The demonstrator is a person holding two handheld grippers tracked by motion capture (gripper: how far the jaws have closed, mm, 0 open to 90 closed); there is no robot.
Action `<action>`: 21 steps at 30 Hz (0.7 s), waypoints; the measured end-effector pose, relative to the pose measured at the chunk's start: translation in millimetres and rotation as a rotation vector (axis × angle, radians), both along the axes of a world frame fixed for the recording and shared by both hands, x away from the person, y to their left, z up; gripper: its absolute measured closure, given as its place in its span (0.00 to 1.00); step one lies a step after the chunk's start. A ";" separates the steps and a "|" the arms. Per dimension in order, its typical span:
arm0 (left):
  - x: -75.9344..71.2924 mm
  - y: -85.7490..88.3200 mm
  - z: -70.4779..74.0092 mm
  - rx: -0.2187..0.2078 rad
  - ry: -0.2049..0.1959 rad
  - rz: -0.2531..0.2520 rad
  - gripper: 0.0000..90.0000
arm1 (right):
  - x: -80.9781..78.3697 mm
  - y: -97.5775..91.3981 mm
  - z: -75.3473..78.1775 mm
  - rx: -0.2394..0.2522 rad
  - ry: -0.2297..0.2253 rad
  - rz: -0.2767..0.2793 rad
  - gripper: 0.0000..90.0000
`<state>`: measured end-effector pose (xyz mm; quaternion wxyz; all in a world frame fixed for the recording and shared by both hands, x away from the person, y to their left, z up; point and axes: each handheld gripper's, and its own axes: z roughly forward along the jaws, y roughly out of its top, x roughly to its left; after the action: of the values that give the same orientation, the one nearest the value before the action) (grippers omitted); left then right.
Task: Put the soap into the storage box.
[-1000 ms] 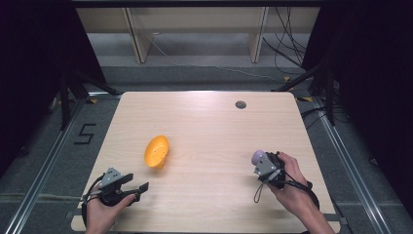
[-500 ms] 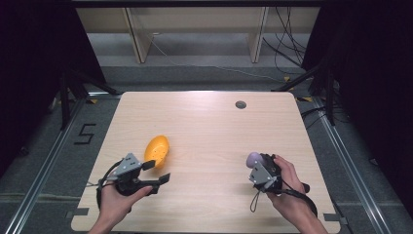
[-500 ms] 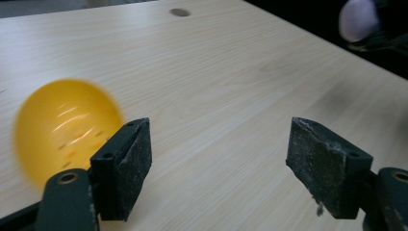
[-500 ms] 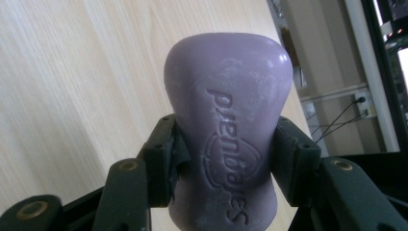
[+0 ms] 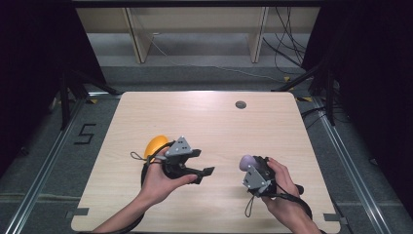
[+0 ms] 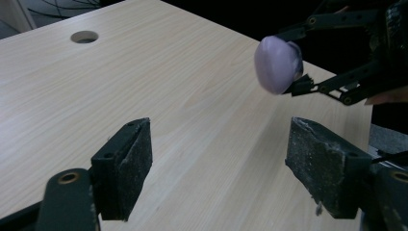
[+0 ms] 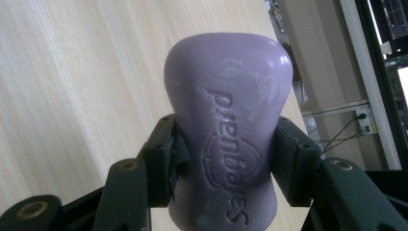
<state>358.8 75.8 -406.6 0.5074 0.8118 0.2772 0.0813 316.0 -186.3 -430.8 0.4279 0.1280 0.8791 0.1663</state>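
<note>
A purple bar of soap with embossed lettering sits between the black jaws of my right gripper, which is shut on it and holds it off the table at the right front; the soap also shows from the left gripper view, up at the right. My left gripper hovers over the table's middle front, open, nothing between its fingers, pointing toward the soap. An orange rounded object lies on the table just behind the left hand, partly hidden by it.
The light wooden table has a round cable hole near its back right. Dark floor, metal rails and cables surround the table; shelving legs stand behind it.
My left gripper has risen and swung from the front left corner toward the middle, ending in front of the orange object. The right gripper with the soap has shifted slightly left.
</note>
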 end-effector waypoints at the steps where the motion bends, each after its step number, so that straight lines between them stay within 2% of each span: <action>1: 1.3 -4.8 0.6 0.001 0.006 -0.019 0.27 | -0.1 0.5 -0.2 0.003 0.003 0.002 0.56; 4: 2.4 -20.2 -0.3 -0.014 0.024 -0.044 0.28 | -1.0 2.5 -0.1 0.004 -0.008 0.003 0.56; 5: 3.0 -24.6 -0.5 -0.016 0.032 -0.058 0.28 | -0.6 3.2 0.3 -0.006 -0.011 0.019 0.56; 6: 3.0 -29.4 -1.2 -0.016 0.024 -0.053 0.29 | -1.4 4.2 -0.1 0.003 -0.009 0.009 0.56; 8: 4.8 -37.2 -1.8 -0.025 0.039 -0.080 0.30 | -2.2 6.2 -0.3 0.010 -0.006 0.012 0.56; 11: 7.2 -48.4 -3.7 -0.033 0.058 -0.086 0.31 | -2.8 8.4 0.1 0.011 -0.008 0.013 0.56; 12: 7.4 -52.5 -5.0 -0.039 0.073 -0.075 0.32 | -2.8 9.0 0.2 0.012 -0.007 0.016 0.56; 14: 10.7 -56.9 -6.5 -0.031 0.086 -0.103 0.34 | -2.5 9.7 0.6 0.011 -0.005 0.021 0.56; 19: 15.2 -67.9 -9.7 -0.049 0.121 -0.098 0.37 | -2.5 11.5 0.4 0.009 -0.007 0.029 0.56; 21: 17.6 -70.3 -10.9 -0.040 0.124 -0.092 0.39 | -2.3 12.2 1.0 0.000 -0.013 0.039 0.56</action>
<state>376.4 5.5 -417.5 0.5086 0.8169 0.2720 0.0019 313.7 -174.2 -429.8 0.4304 0.1098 0.8787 0.1752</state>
